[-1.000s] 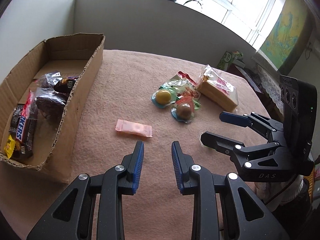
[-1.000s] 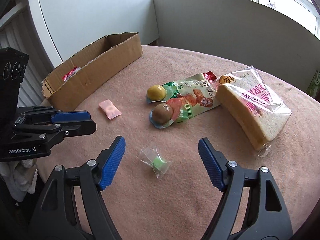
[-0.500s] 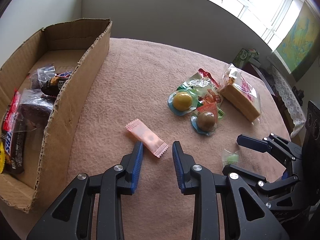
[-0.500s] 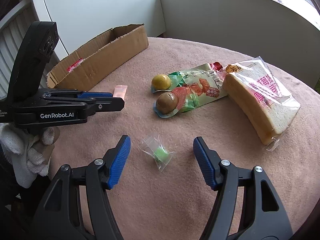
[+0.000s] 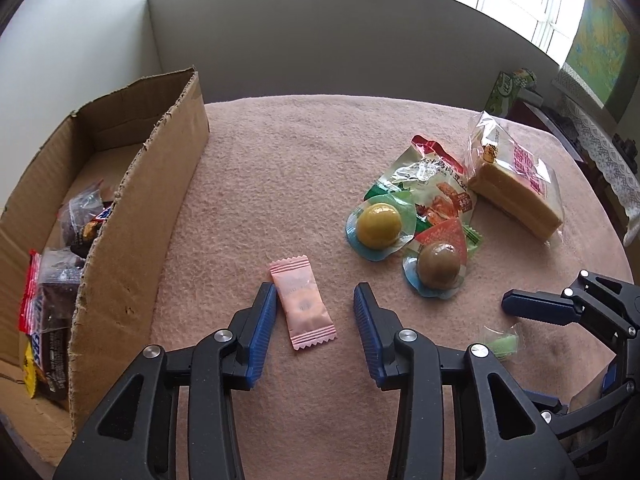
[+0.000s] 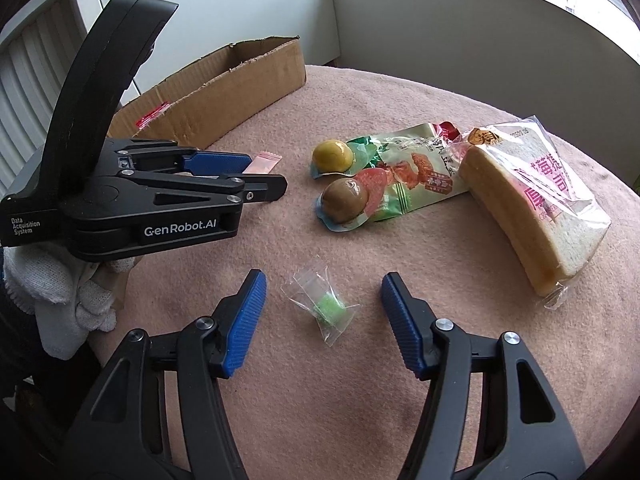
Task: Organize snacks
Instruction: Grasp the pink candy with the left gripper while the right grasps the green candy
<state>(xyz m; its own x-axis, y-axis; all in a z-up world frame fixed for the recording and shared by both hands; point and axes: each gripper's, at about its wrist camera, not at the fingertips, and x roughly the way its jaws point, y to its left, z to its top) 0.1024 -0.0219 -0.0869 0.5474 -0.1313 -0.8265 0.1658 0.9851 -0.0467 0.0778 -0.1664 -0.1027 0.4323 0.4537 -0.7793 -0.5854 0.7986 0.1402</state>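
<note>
My left tongs (image 5: 315, 334) stand spread around the pink sachet (image 5: 302, 302), a flat matte rectangle with crimped ends lying on the fuzzy pink cloth (image 5: 280, 168); its long edge sits just beside my left pad, with a gap on the other side, nothing gripped. My right tongs (image 6: 323, 322) are spread wider, straddling one green candy (image 6: 331, 309) in a crinkled clear wrapper, neither pad touching it. Beyond lie two glossy domed jelly cups, one yellow (image 5: 379, 225) and one brown (image 5: 438, 266), resting against one shiny foil snack pouch (image 5: 428, 182). Beside that is one soft bread loaf (image 6: 532, 208) in clear printed film. At my left stands one corrugated cardboard box (image 5: 132, 216) with ragged edges, holding several dark wrapped bars (image 5: 52, 300).
</note>
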